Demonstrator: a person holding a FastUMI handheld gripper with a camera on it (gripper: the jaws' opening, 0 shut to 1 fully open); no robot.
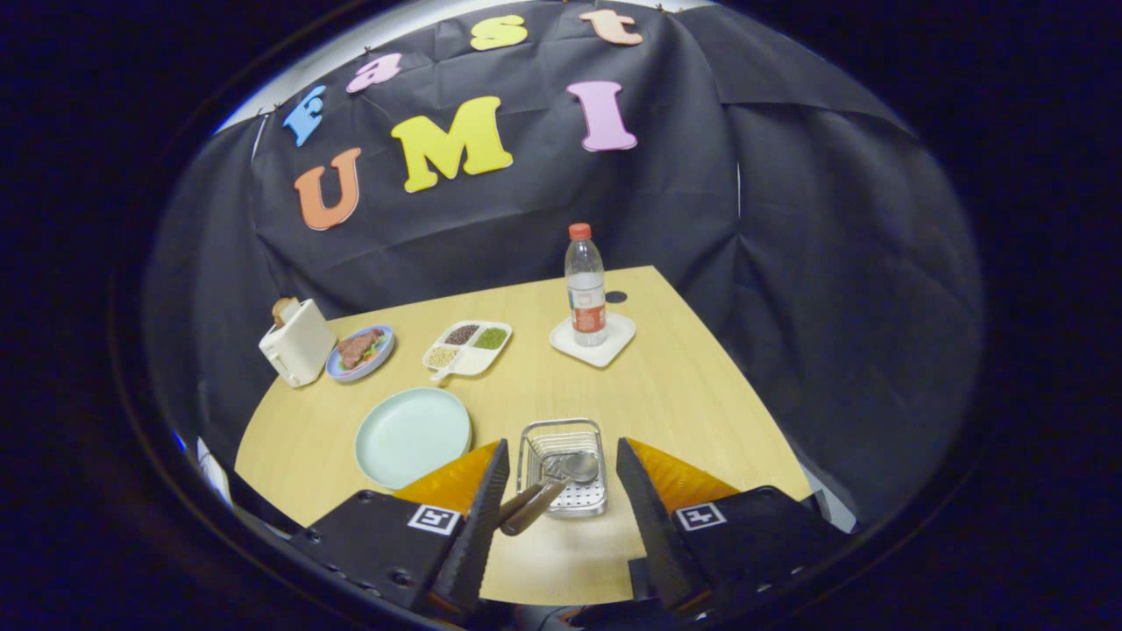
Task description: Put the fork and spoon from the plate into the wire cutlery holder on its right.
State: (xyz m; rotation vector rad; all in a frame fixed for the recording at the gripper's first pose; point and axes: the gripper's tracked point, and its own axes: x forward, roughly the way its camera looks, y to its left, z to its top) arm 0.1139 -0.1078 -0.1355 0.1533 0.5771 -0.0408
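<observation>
So the gripper (561,491) is hanging over the bench (684,394) with its fingers spread wide, not gripping or touching anything. The wire cutlery holder (563,466) is sitting right between them, and the spoon (574,467) and what looks like the fork (524,504) are lying in it, handles poking out toward the near finger. The plate (412,436) is sitting bare just beside it.

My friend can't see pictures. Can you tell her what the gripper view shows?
The open gripper hangs above a wire cutlery holder with a spoon and another utensil's handle in it. The pale green plate to its left is bare. Farther along the wooden table stand a toaster, food dishes and a water bottle.
</observation>
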